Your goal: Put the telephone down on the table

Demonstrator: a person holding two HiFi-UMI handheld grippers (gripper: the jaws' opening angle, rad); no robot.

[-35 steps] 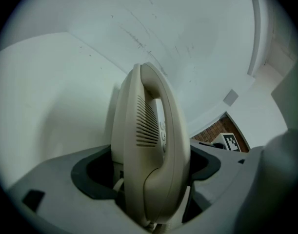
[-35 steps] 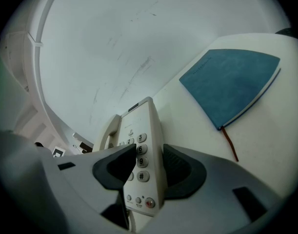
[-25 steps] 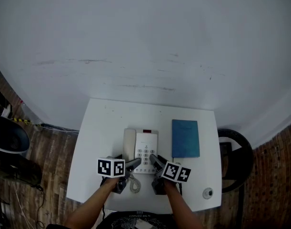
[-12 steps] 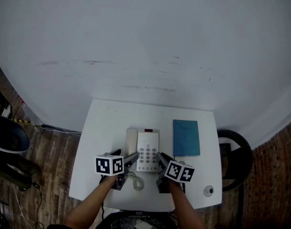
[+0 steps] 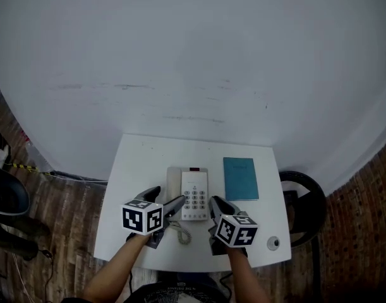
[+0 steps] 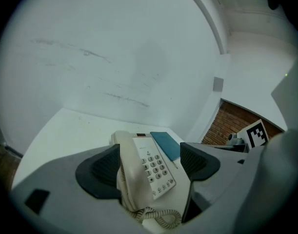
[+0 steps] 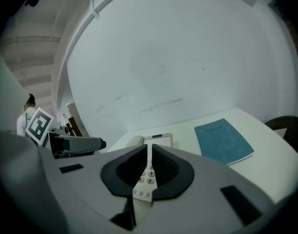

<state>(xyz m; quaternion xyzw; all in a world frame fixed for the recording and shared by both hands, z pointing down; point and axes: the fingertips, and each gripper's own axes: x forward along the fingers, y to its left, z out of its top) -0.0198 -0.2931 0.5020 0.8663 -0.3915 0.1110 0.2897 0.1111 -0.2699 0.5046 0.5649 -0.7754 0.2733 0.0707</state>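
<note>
A cream telephone point(image 5: 190, 193) lies flat on the white table point(image 5: 136, 169), handset along its left side and coiled cord point(image 5: 180, 233) at its near end. My left gripper point(image 5: 164, 199) stands open at the phone's near left corner. In the left gripper view the telephone point(image 6: 156, 167) lies ahead between the wide pads point(image 6: 102, 168), untouched. My right gripper point(image 5: 217, 204) hangs just right of the phone's near end. Its jaws are closing and stand almost together point(image 7: 149, 167) with nothing between them; the keypad point(image 7: 145, 180) shows beyond the slit.
A blue notebook point(image 5: 241, 178) lies right of the telephone, also in the right gripper view point(image 7: 223, 141). A small round object point(image 5: 273, 243) sits at the table's near right corner. A black round stool point(image 5: 304, 201) stands past the right edge. A white wall rises behind.
Both grippers have drawn back a little from the telephone's near end toward the table's front. The right jaws have gone from wide to nearly together.
</note>
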